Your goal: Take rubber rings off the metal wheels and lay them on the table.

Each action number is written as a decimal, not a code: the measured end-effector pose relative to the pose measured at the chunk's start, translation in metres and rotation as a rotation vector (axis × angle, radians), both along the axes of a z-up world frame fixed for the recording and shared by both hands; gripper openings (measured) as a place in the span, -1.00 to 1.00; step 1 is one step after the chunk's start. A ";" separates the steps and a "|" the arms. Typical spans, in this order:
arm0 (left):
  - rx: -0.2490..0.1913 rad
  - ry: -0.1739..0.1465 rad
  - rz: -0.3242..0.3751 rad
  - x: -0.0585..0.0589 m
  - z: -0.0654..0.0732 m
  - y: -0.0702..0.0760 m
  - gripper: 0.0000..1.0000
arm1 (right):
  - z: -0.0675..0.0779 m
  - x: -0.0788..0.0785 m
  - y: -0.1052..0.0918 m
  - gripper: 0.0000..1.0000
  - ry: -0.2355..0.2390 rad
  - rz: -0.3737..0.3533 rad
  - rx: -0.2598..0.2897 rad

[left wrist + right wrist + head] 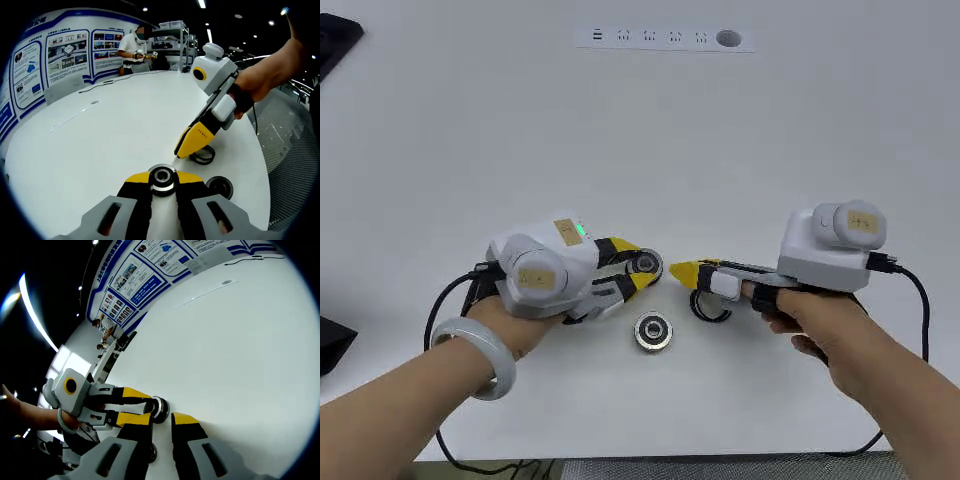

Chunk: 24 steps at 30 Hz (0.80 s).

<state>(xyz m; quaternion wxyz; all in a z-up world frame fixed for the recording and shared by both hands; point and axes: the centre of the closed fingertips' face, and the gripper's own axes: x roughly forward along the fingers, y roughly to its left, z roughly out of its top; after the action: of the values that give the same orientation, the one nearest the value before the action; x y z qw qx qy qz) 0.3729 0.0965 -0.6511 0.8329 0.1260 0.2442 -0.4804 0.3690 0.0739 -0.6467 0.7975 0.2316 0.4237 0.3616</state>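
Observation:
My left gripper (pixel 642 272) is shut on a small metal wheel (pixel 646 264), which sits between its yellow tips (pixel 163 178) with a silvery rim showing. A second wheel (pixel 652 331) with a dark outer band lies flat on the white table (pixel 640 150), just in front of both grippers (pixel 220 186). Black rubber rings (pixel 712 306) lie on the table under my right gripper (pixel 684 270), whose tip points at the held wheel from the right (pixel 192 142). In the right gripper view a narrow gap with nothing in it shows between the jaws (pixel 161 421), and the held wheel (pixel 159 408) is just beyond.
A white power strip (pixel 665 38) lies at the far edge of the table. Dark objects sit at the far left corner (pixel 335 40) and the left edge (pixel 330 345). Cables trail from both grippers toward the near edge. A person (pixel 132 47) stands far behind.

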 end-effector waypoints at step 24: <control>-0.002 -0.018 -0.012 0.001 -0.002 0.003 -0.72 | -0.012 0.007 0.021 -0.63 0.087 -0.008 0.077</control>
<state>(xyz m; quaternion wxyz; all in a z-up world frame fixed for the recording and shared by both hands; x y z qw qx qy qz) 0.3738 0.0990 -0.6532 0.8322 0.1312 0.2355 -0.4846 0.3757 0.0950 -0.6583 0.7703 0.2793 0.4430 0.3639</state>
